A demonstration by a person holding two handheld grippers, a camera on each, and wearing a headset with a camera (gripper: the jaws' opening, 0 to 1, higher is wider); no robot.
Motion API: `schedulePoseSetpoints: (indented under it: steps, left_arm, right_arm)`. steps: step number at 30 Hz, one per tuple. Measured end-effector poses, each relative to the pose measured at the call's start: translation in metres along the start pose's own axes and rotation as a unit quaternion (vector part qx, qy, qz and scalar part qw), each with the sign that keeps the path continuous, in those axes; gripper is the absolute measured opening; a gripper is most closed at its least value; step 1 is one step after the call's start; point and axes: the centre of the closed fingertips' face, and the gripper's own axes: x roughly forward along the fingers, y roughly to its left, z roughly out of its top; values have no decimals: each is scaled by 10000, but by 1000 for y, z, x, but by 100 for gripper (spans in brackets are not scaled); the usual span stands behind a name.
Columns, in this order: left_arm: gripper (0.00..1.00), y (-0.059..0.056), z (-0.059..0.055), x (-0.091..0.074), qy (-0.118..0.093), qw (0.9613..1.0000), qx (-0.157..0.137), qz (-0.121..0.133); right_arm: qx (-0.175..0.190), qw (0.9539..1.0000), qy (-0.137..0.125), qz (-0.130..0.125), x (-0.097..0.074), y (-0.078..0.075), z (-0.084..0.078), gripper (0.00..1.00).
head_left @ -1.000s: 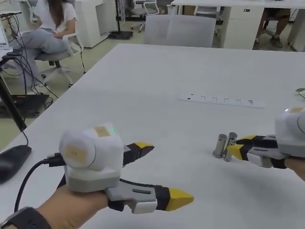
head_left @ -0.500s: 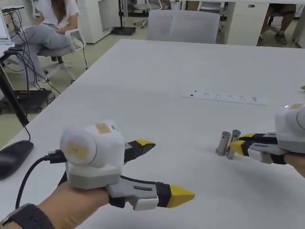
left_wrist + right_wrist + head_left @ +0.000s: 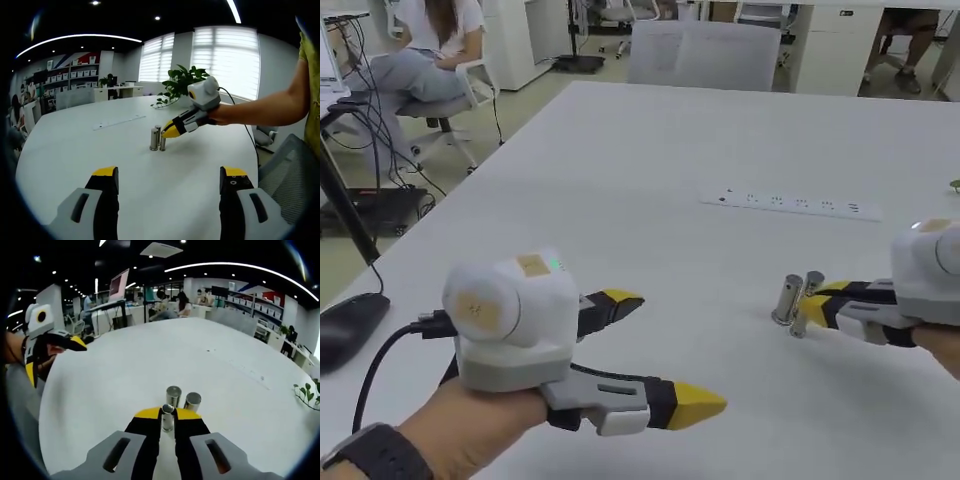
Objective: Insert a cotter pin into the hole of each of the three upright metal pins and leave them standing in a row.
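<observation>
Head view: the left hand-held gripper (image 3: 672,352) hovers over the white bench (image 3: 650,180), jaws wide apart and empty. The right hand-held gripper (image 3: 815,303) meets the short silver cylindrical metal pins (image 3: 787,299) standing mid-bench

Left gripper view: wide, empty jaws; the pins cluster ahead

Right gripper view: jaws clamped on one silver pin (image 3: 168,417), two others upright just beyond the tips

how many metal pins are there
3. One pin is clamped in the right gripper; the second pin and third pin stand close together on the table just beyond its tips.
</observation>
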Motion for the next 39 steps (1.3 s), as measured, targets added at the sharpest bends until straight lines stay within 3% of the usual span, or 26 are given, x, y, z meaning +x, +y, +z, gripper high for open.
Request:
schedulePoseSetpoints:
  steps: [12,21,28,39]
  left_arm:
    - [82,-1,5,-5,15,9999,136,-49]
    - [81,5,-1,-19,195,9993,305,-32]
    - [80,7,-7,-29,310,9988,377,-10]
    - [79,10,-10,-37,337,9986,407,-13]
  right_arm:
    - [-249,9990,94,355,1,40,4,9]
    - [-498,9954,32,819,11,90,13,9]
    - [-688,9901,81,1217,21,141,15,9]
    - [-641,9889,137,1331,27,179,19,9]
